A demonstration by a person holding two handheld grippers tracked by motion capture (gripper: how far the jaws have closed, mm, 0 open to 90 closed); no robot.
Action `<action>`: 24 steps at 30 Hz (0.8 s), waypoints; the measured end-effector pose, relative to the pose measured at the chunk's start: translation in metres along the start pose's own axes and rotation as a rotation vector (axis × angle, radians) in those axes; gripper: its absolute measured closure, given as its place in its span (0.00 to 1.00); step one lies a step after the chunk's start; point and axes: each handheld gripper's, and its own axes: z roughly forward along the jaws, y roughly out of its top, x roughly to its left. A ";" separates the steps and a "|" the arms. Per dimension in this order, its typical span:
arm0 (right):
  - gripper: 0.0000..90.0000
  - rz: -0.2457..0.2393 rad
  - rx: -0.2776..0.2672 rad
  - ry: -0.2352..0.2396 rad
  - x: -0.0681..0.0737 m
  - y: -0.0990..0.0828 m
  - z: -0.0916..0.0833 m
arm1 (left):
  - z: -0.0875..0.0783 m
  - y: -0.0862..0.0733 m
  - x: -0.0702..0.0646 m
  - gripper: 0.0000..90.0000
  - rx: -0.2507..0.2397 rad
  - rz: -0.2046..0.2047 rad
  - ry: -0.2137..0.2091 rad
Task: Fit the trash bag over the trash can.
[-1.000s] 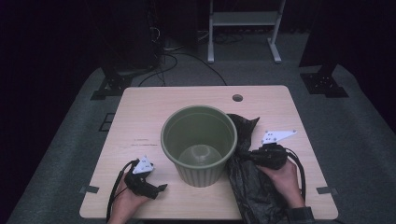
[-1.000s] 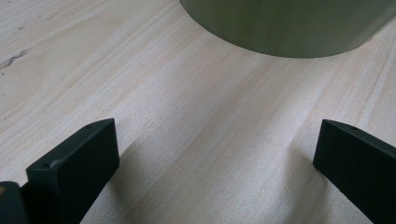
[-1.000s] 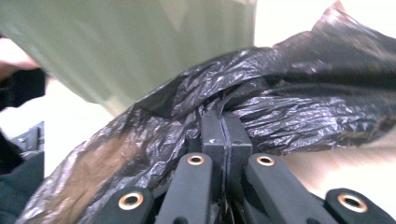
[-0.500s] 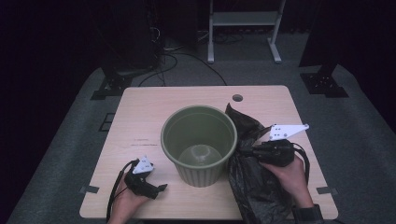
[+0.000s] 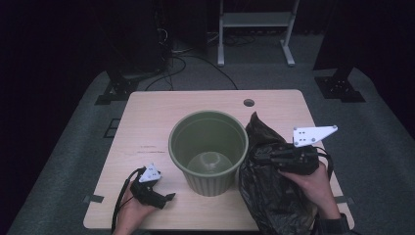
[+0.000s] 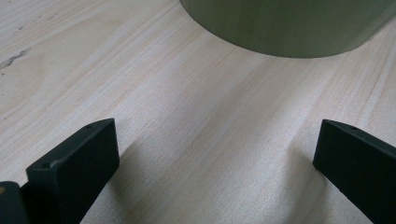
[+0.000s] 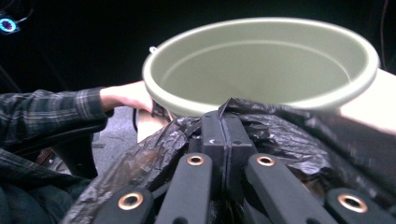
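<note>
Bag [image 5: 274, 196] higher in right claw [image 5: 258, 155]

Black bag [image 5: 274, 196] beside green bucket [image 5: 208, 147] on desk [image 5: 147, 127].
Bag: thin, glossy, crumpled plastic, lifted into a peak at its upper edge, pinched there between shut jaws of right tool [image 5: 262, 157], rest draped down over the desk's near right edge, touching the bucket's right side. Bucket: olive green, round, ribbed outside, upright, open, empty, standing at mid-desk.
</note>
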 end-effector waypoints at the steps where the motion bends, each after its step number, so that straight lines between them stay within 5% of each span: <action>1: 0.99 -0.010 -0.001 0.011 0.001 0.005 0.001 | 0.000 0.000 0.000 0.00 0.000 0.000 0.000; 24: 0.99 -0.141 0.064 0.129 0.009 0.101 0.080 | 0.000 0.000 0.000 0.00 -0.001 0.000 -0.001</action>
